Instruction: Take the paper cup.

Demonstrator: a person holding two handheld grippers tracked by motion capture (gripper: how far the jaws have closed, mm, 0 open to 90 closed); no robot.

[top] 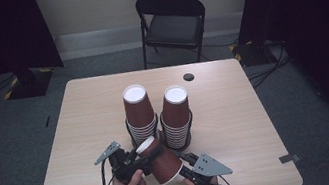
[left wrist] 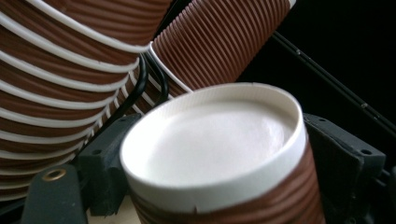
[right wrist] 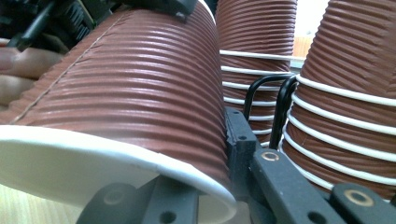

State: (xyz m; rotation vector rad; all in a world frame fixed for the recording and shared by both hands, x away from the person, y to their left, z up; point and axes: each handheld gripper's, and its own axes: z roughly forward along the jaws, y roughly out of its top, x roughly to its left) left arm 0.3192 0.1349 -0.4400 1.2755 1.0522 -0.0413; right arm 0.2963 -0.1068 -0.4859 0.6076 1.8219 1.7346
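Behind the table (top: 79, 111), two cup stacks (top: 159, 118) stood. Both grippers apparently clamped one light, crushable ribbed cup (top: 161, 160): left gripper (top: 131, 165) at its base, right gripper (top: 185, 167) at its rim.

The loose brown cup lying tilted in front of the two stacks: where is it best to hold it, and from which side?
Probably the ribbed wall of the loose cup, near its wide open rim, coming from the person's side. The ribs should resist slipping, and that end faces away from the two stacks, leaving the fingers room.
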